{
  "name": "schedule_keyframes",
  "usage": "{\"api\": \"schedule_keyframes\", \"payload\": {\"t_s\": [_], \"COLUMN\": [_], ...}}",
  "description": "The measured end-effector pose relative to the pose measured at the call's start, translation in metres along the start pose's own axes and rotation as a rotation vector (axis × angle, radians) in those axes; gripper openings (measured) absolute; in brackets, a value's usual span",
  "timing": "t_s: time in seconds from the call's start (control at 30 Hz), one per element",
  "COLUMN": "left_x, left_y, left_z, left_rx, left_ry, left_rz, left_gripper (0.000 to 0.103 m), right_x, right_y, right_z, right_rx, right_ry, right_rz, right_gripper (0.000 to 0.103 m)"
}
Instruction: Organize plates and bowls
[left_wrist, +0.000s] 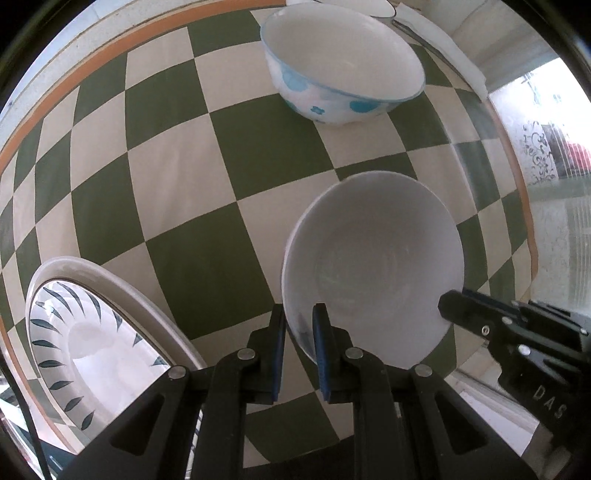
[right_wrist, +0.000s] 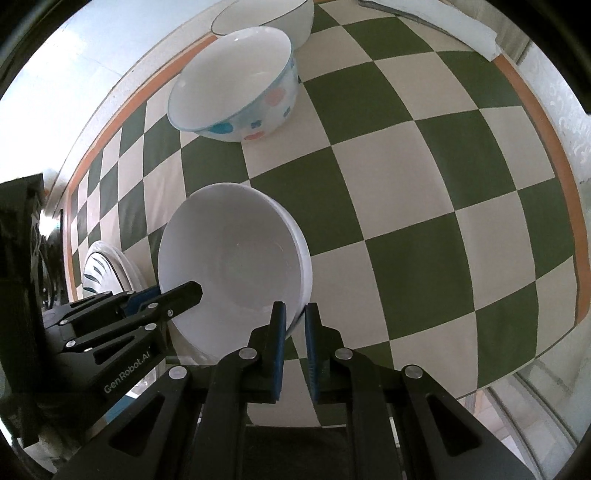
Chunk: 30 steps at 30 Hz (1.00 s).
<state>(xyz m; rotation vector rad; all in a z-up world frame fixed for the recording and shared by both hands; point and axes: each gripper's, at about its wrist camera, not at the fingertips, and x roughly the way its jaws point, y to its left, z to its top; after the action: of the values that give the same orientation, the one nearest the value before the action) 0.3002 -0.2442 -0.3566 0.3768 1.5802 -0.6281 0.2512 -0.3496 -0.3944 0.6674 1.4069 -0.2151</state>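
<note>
Bowls are sitting on a green and cream checked tablecloth (right_wrist: 424, 206); a plain white bowl (left_wrist: 373, 258), seemingly nested in another, is being gripped on opposite rims. Left gripper (left_wrist: 299, 325) is clamping the near rim between almost closed jaws, and right gripper (right_wrist: 295, 325) is pinching the other side the same way. A flowered bowl (left_wrist: 343, 70) is standing farther back, and a leaf-patterned plate (left_wrist: 92, 325) is lying just beside. If the hands are pulling unevenly, the glazed rim could be slipping free, or the lower bowl dropping.
</note>
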Motion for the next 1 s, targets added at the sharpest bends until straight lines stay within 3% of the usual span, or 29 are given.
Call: {"api": "schedule_keyframes", "payload": {"t_s": [0.17, 0.33, 0.4, 0.47, 0.57, 0.73, 1.0], "left_x": [-0.021, -0.065, -0.082, -0.089, -0.09, -0.071, -0.018], "left_y": [-0.001, -0.006, -0.004, -0.001, 0.012, 0.026, 0.038], "left_z": [-0.004, 0.006, 0.021, 0.04, 0.079, 0.133, 0.173], "left_rx": [0.024, 0.031, 0.015, 0.0, -0.037, -0.096, -0.13], "left_ry": [-0.02, -0.101, -0.142, -0.164, -0.161, -0.129, -0.009], "left_rz": [-0.004, -0.008, -0.024, -0.021, -0.015, -0.024, -0.038], "left_gripper": [0.013, 0.018, 0.029, 0.034, 0.037, 0.037, 0.037], "right_x": [-0.007, -0.048, -0.068, -0.084, -0.094, -0.083, -0.029], "right_y": [-0.004, -0.016, -0.019, -0.022, -0.026, -0.029, -0.025], "right_z": [0.003, 0.009, 0.018, 0.033, 0.056, 0.107, 0.158], "right_rx": [0.008, 0.033, 0.03, 0.04, 0.055, 0.087, 0.081], "right_ry": [0.011, -0.029, -0.059, -0.088, -0.127, -0.152, -0.082], "right_rz": [0.036, 0.094, 0.107, 0.135, 0.17, 0.148, 0.13], "right_gripper": [0.012, 0.012, 0.02, 0.05, 0.066, 0.066, 0.066]}}
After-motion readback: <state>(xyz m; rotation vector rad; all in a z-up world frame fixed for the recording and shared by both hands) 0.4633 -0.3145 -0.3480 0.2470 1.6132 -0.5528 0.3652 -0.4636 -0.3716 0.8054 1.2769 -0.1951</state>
